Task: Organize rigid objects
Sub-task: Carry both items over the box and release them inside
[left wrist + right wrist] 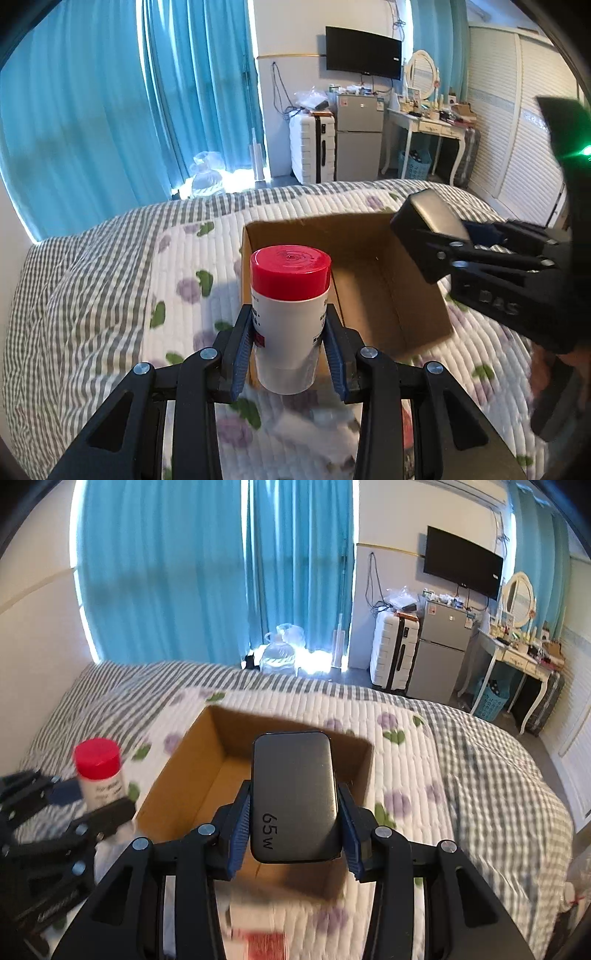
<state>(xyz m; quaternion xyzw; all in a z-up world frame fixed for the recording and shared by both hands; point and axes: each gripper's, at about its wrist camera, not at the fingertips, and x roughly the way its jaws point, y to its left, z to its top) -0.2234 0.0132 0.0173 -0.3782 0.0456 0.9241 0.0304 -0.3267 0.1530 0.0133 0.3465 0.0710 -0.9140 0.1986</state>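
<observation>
My left gripper (290, 339) is shut on a white bottle with a red cap (290, 295), held upright above the bed at the near left corner of an open cardboard box (388, 295). My right gripper (293, 823) is shut on a dark grey charger block marked 65W (293, 794), held over the box (177, 790). In the left wrist view the right gripper (480, 258) with the charger (436, 218) hangs over the box's right side. In the right wrist view the left gripper (74, 812) and bottle (99, 771) are at the left.
The box sits on a bed with a quilted floral cover (184, 295) and grey checked border (498, 746). A red and white item (266, 945) lies on the cover near me. Beyond the bed are blue curtains, a white suitcase (312, 147), a small fridge (358, 136) and a dressing table (424, 122).
</observation>
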